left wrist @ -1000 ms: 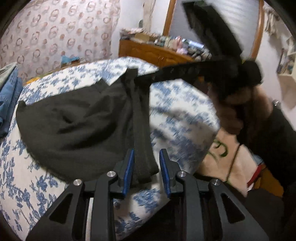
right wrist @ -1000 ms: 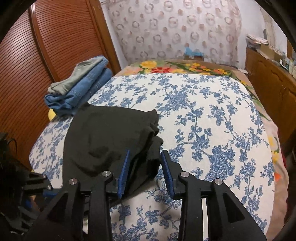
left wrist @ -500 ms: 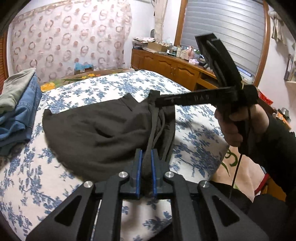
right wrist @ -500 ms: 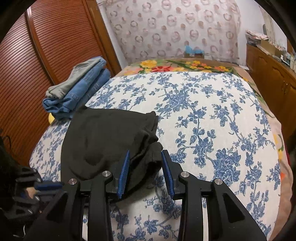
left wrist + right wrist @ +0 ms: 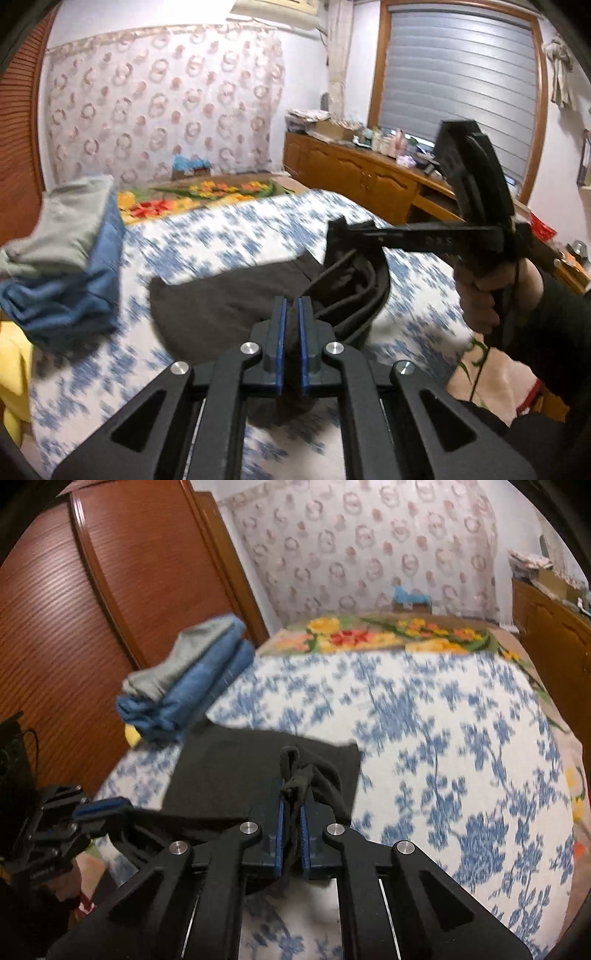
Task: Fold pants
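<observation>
The black pants [image 5: 221, 306] lie partly folded on the blue-flowered bed [image 5: 236, 240]. My left gripper [image 5: 290, 325] is shut on one bunched edge of the pants and lifts it. My right gripper [image 5: 291, 801] is shut on the other end of the same edge, with cloth sticking up between its pads. In the left wrist view the right gripper [image 5: 340, 230] shows at the right with the pants hanging from it. In the right wrist view the left gripper [image 5: 96, 808] shows at the lower left, and the rest of the pants [image 5: 229, 768] lies flat beyond.
A stack of folded jeans with a grey garment on top [image 5: 70, 258] [image 5: 188, 686] sits at the bed's left side. A wooden wardrobe [image 5: 92, 609] stands left of the bed, a wooden dresser [image 5: 369, 181] to its right. A floral blanket [image 5: 388, 635] lies at the far end.
My right gripper has shut on the pants' edge; my left shut half a second earlier. Both have lifted the bunched edge up off the bed, and the pants now lie flatter beyond.
</observation>
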`<state>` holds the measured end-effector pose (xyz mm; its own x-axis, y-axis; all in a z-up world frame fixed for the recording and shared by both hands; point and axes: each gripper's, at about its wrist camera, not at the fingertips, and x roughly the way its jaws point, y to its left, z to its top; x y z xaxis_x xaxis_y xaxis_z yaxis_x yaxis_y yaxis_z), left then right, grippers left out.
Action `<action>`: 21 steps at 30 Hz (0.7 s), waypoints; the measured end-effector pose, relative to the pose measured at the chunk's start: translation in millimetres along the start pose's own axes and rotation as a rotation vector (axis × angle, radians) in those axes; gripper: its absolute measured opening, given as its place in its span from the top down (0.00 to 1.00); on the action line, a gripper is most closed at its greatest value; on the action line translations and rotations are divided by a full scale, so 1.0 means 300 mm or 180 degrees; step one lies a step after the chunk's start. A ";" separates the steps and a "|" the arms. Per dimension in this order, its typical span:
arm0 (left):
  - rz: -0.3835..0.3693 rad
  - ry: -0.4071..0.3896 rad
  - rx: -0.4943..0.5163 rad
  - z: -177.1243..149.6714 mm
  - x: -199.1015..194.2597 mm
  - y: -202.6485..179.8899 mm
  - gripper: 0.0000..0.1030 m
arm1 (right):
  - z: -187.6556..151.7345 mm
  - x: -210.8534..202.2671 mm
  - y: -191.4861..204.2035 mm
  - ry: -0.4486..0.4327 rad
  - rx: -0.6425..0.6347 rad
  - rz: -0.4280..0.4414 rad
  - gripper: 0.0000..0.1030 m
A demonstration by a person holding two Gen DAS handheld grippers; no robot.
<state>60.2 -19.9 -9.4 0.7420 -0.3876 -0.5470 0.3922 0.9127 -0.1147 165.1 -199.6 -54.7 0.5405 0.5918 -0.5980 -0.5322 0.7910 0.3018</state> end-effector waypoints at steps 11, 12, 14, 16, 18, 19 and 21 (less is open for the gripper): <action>0.0359 0.0029 -0.0083 0.111 0.161 0.218 0.97 | 0.102 0.133 0.018 0.0012 0.0261 -0.0250 0.88; 0.0370 0.0036 -0.0100 0.113 0.177 0.227 0.97 | 0.105 0.141 0.010 0.0011 0.0274 -0.0263 0.87; 0.0425 0.0052 -0.0136 0.108 0.196 0.243 0.97 | 0.105 0.150 -0.010 0.0023 0.0284 -0.0280 0.82; 0.0479 0.0066 -0.0164 0.096 0.211 0.257 0.96 | 0.096 0.150 -0.022 0.0042 0.0251 -0.0336 0.74; 0.0484 0.0094 -0.0195 0.083 0.215 0.261 0.94 | 0.075 0.144 -0.031 0.0076 0.0192 -0.0385 0.69; 0.0503 0.0101 -0.0211 0.077 0.213 0.262 0.91 | 0.064 0.138 -0.035 0.0078 0.0165 -0.0399 0.69; 0.0520 0.0086 -0.0234 0.067 0.196 0.264 0.83 | 0.043 0.128 -0.041 0.0096 0.0091 -0.0400 0.69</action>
<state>145.7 27.1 -33.9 0.7774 -0.2308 -0.5852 0.2261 0.9706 -0.0824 200.6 -184.6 -71.7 0.5818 0.4831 -0.6543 -0.4424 0.8631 0.2438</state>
